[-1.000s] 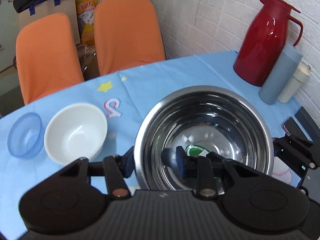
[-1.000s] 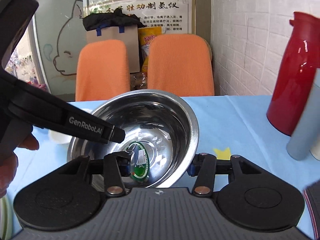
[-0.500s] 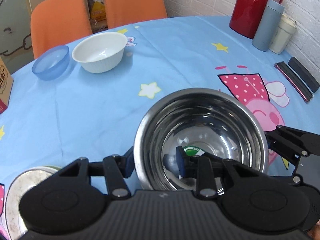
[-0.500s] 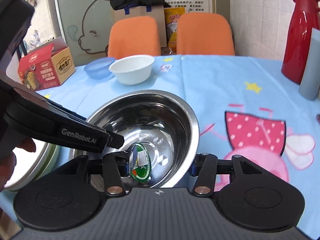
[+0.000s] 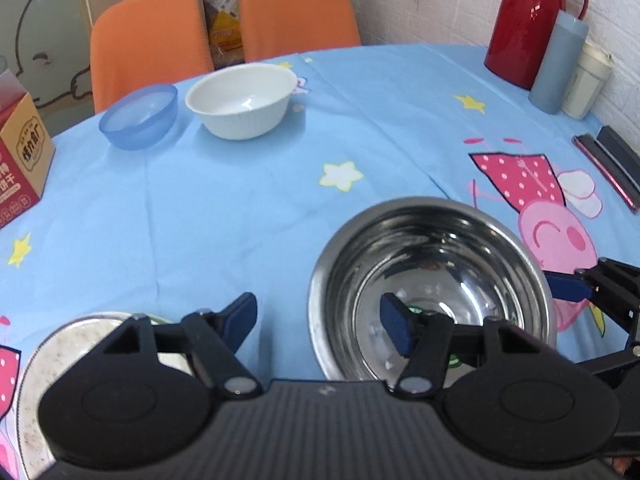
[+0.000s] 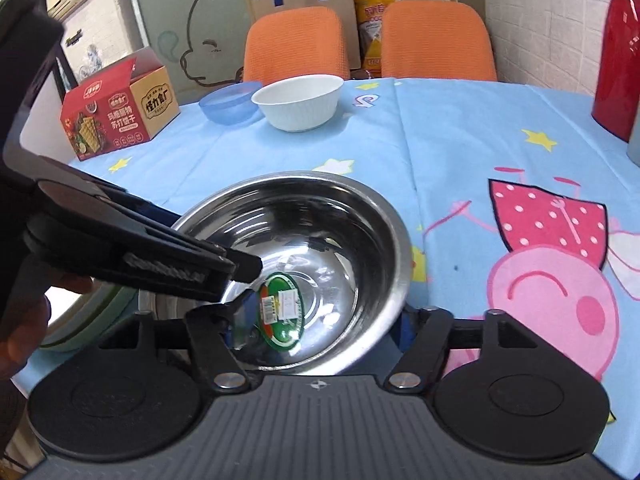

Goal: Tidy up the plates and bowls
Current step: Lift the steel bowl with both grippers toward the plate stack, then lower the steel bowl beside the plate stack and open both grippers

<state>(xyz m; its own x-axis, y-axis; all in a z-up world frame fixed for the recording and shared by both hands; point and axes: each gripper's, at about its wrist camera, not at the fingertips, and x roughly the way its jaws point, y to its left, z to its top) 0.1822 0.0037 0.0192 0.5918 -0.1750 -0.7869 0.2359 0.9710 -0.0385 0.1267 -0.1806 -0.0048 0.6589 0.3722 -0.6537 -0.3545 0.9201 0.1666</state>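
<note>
A steel bowl (image 5: 432, 280) with a green sticker inside sits on the blue tablecloth; it also shows in the right wrist view (image 6: 304, 256). My left gripper (image 5: 320, 320) is open, its right finger inside the bowl and its left finger outside the rim. My right gripper (image 6: 324, 320) straddles the bowl's near rim, with the left finger inside and the right finger outside, gripping it. A white bowl (image 5: 242, 100) and a blue bowl (image 5: 138, 116) stand at the far side. A plate (image 5: 60, 360) lies at the near left.
A red thermos (image 5: 528, 20), a grey bottle (image 5: 558, 60) and a white cup (image 5: 586, 80) stand at the far right by the wall. A red carton (image 6: 116, 112) is at the left. Two orange chairs (image 6: 296, 44) stand behind the table. Dark flat items (image 5: 612, 164) lie at the right edge.
The steel bowl has come back from the far side to the near part of the table. My left gripper has opened and released the rim; the right still holds it.
</note>
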